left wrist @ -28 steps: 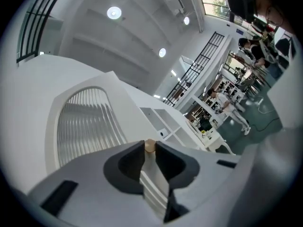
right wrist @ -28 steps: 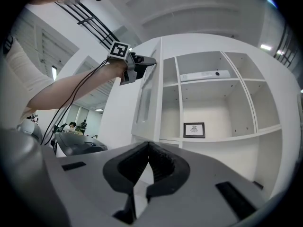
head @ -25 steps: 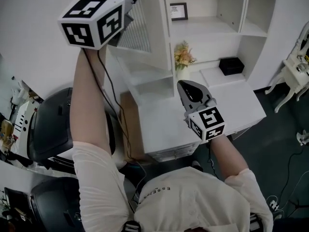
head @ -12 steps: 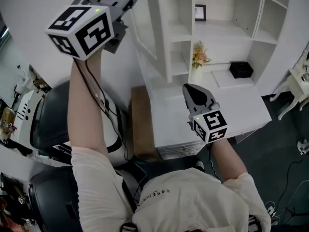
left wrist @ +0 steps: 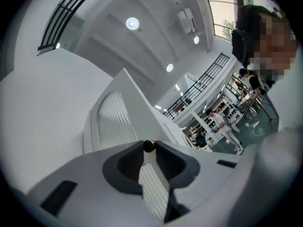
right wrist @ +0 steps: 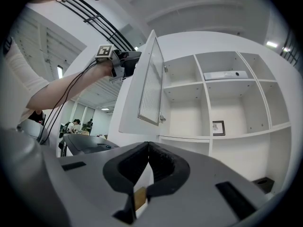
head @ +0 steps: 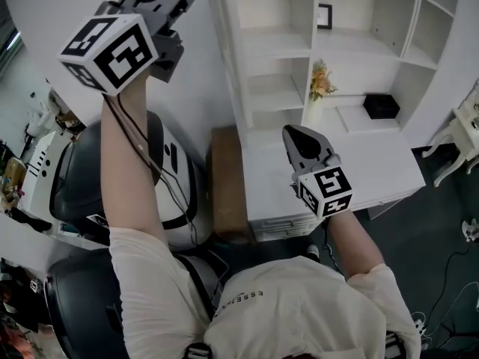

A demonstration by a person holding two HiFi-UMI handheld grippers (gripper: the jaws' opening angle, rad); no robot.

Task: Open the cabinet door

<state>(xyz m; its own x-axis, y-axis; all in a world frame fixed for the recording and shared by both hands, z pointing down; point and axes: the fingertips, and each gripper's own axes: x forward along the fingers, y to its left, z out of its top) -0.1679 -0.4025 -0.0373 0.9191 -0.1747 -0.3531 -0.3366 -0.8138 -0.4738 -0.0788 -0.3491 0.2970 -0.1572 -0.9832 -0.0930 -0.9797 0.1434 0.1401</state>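
Right claw (right wrist: 148, 150): I had it at 5 o'clock in the head view, low over the desk (head: 359, 170), with its jaws pressed together and nothing between them.
Left claw (left wrist: 149, 151): Raised at 11 o'clock on an outstretched arm, it was clamped on the small brass knob (left wrist: 148, 146), which sat right at the jaw tips.
Cabinet door (right wrist: 150, 84): It stood swung well out from the cabinet (right wrist: 208, 108), hinged at the frame's left edge, slatted panel facing my right claw's camera, compartments behind it exposed.
Step in hand: I judged the pull nearly done, since the door was already wide and only the last of the swing was left.
Next move: I judged it called for easing the door to its stop along the hinge arc, then spreading the jaws off the knob without jerking it.
Counts, near to far: two claws; one desk; one cardboard box (head: 228, 193) beside it at 7 o'clock; one door with one knob; one flower vase (head: 320, 81); one black box (head: 382, 105); one picture frame (head: 325, 15) at 1 o'clock.
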